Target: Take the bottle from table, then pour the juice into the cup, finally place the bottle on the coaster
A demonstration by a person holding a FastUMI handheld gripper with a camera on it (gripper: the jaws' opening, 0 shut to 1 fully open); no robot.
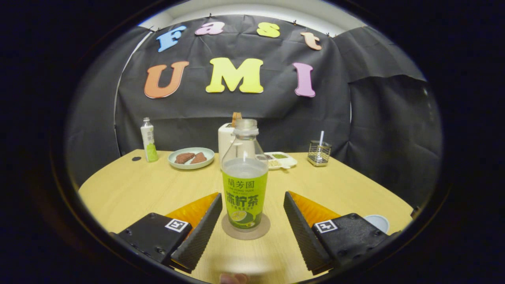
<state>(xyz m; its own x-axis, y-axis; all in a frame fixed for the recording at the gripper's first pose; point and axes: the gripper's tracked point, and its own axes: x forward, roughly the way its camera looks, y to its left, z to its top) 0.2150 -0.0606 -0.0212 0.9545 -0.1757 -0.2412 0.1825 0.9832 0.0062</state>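
Note:
A clear bottle (pixel 244 177) with a green label and no cap stands upright on a round coaster (pixel 245 228) on the wooden table (pixel 130 185). It holds pale juice to about two thirds. My gripper (pixel 251 205) is open, one finger on each side of the bottle, with a gap between each finger and the label. The rim of a pale cup (pixel 377 221) peeks out just behind the right finger.
At the back of the table stand a second, capped bottle (pixel 148 140), a plate with brown pieces (pixel 191 158), a white box-like appliance (pixel 226 142), a small divided white dish (pixel 281 159) and a wire holder (pixel 318 153). A fingertip (pixel 233 278) shows below the fingers.

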